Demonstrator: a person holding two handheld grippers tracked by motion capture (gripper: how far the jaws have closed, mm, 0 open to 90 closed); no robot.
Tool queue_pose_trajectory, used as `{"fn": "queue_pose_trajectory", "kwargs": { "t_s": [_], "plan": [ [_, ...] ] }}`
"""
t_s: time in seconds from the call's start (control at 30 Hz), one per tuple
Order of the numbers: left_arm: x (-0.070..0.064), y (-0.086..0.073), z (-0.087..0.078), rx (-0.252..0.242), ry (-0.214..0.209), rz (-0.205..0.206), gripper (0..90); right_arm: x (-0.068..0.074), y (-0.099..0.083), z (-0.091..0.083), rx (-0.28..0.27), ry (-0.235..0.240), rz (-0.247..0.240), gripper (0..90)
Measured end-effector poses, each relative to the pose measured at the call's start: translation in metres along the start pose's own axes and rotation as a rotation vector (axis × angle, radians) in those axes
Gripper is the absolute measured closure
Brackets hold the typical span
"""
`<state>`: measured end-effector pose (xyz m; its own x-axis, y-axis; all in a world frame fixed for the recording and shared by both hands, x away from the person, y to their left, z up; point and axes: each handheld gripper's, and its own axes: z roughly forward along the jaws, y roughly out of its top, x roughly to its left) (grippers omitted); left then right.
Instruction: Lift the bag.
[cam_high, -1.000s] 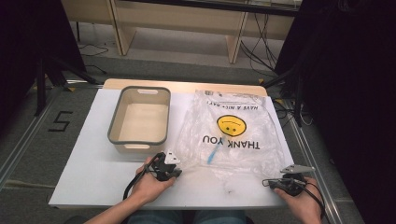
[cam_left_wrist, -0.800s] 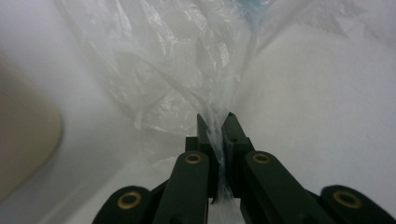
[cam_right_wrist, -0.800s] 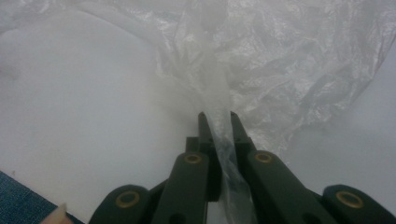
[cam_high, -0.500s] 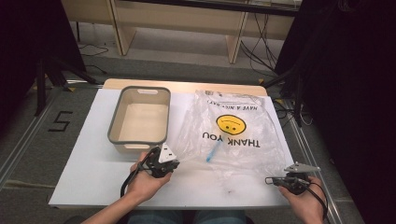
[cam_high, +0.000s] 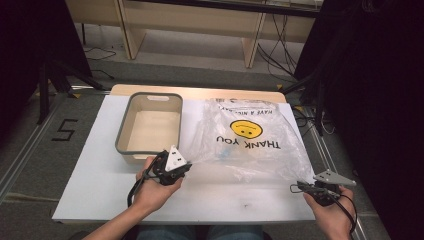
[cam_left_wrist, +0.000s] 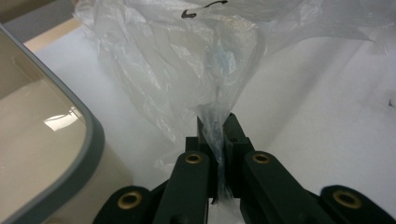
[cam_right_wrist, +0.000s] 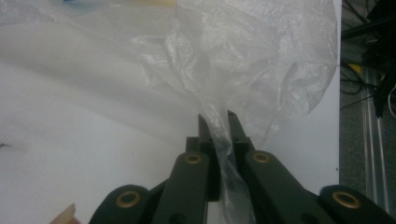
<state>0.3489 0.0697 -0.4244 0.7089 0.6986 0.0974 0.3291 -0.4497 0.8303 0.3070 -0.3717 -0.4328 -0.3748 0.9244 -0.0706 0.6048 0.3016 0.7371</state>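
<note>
A clear plastic bag (cam_high: 250, 142) printed with a yellow smiley and "THANK YOU" lies spread on the white table (cam_high: 95, 165). A small blue object (cam_high: 227, 148) shows inside it. My left gripper (cam_high: 186, 163) is shut on the bag's near-left corner, the film (cam_left_wrist: 217, 126) pinched between its jaws and pulled taut. At the table's near-right edge my right gripper (cam_high: 296, 187) is shut on the bag's other near corner, with bunched film (cam_right_wrist: 219, 126) held in its jaws.
A beige bin with a grey rim (cam_high: 150, 127) stands left of the bag, close to my left gripper; its rim (cam_left_wrist: 88, 144) is beside the jaws. Beyond the table's right edge are cables (cam_high: 310, 120) on the floor.
My left gripper has lifted and drawn back slightly toward the bin, raising the bag's corner. The right gripper has stayed near the table's right corner.
</note>
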Motion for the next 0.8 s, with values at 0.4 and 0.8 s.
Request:
{"fn": "queue_pose_trajectory", "kwargs": {
  "t_s": [0.4, 0.8],
  "plan": [
    [0.01, 0.013, -0.011, -0.082, 0.04, -0.004, 89.1, 0.001, 0.01, -0.01, -0.141, -0.013, 0.019, 90.0],
    [0.015, 0.023, -0.018, -0.157, 0.064, 0.0, 89.1, 0.001, 0.016, -0.02, -0.268, -0.038, 0.043, 90.0]
  ]
}}
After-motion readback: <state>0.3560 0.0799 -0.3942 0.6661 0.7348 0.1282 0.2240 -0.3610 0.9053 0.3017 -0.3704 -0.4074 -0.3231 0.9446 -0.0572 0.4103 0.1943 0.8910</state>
